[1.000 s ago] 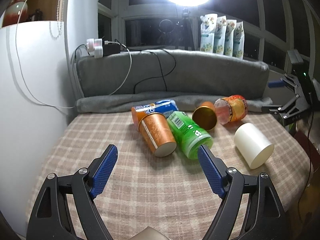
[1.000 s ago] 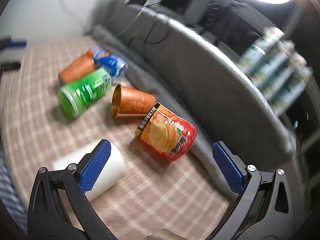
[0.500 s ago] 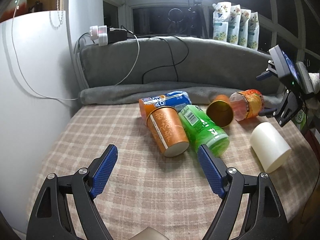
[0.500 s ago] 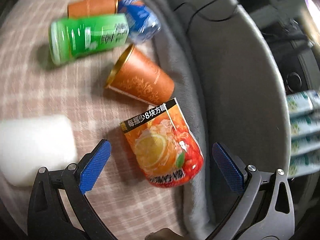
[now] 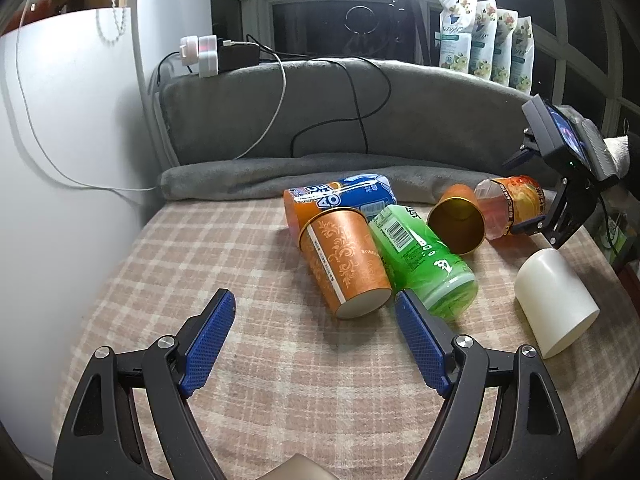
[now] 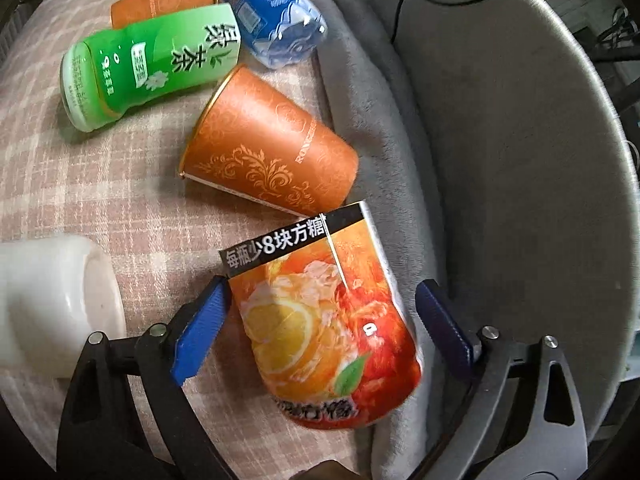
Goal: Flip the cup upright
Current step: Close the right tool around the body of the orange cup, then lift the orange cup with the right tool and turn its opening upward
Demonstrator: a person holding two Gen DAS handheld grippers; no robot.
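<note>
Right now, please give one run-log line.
right gripper: open, around fruit-tea cup | cup: on side | left gripper: open, idle

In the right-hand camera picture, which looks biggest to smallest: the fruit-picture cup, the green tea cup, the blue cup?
1. Fruit-picture cup, largest, though it lies nearest the camera between the right gripper fingers, which inflates it.
2. Green tea cup.
3. Blue cup, smallest, partly cut off at the top edge.
</note>
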